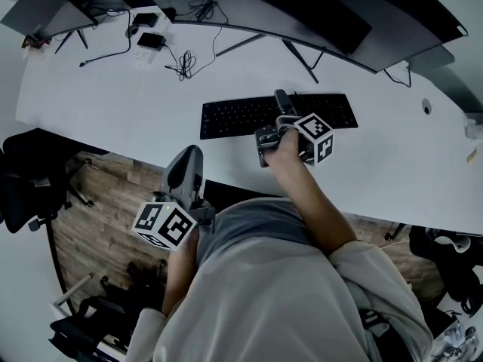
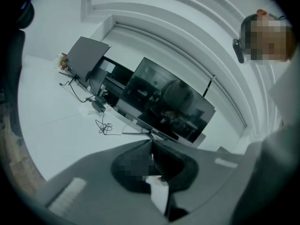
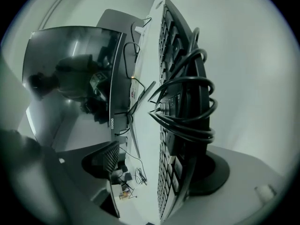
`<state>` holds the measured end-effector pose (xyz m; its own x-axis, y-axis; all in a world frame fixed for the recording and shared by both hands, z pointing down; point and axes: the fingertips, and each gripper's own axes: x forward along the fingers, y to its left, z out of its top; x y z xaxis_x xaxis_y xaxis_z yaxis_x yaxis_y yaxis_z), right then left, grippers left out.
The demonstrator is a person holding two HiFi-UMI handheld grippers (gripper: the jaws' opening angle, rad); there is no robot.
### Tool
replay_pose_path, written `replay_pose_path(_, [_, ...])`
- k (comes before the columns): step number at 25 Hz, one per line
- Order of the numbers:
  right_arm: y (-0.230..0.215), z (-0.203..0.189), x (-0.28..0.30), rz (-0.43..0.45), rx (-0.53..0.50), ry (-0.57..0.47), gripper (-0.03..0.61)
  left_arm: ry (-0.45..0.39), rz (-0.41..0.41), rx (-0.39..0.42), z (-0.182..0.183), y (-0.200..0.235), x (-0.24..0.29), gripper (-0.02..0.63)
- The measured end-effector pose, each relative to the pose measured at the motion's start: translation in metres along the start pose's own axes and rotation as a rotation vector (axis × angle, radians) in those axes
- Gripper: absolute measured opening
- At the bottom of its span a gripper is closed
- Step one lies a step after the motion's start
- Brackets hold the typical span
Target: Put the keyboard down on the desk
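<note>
A black keyboard (image 1: 234,116) lies flat on the white desk (image 1: 106,96), its cable wound in a coil (image 3: 187,107) around its middle. My right gripper (image 1: 283,113) reaches over the keyboard's near edge, right of centre. In the right gripper view the keyboard (image 3: 176,55) stands between the wide-apart jaws of the right gripper (image 3: 159,159); the ribbed left pad (image 3: 110,157) is well off it, so the gripper is open. My left gripper (image 1: 185,169) hangs at the desk's front edge, away from the keyboard. Its jaw tips (image 2: 152,143) meet, with nothing between them.
A curved monitor (image 1: 317,6) stands behind the keyboard, and a laptop (image 1: 45,10) at the far left. Loose cables (image 1: 185,62) and a power adapter (image 1: 151,40) lie at the back. A black office chair (image 1: 30,179) sits left of the person, below the desk edge.
</note>
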<state>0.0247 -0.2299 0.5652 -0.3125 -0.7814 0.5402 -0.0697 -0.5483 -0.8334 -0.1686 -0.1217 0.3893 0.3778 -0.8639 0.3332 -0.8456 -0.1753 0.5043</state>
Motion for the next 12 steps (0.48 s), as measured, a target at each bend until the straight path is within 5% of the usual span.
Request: replay_pose_path(12, [-0.009, -0.005, -0.012, -0.015, -0.002, 0.029, 0.434, -0.005, -0.004, -0.019, -0.001, 0.000, -0.002, 0.000])
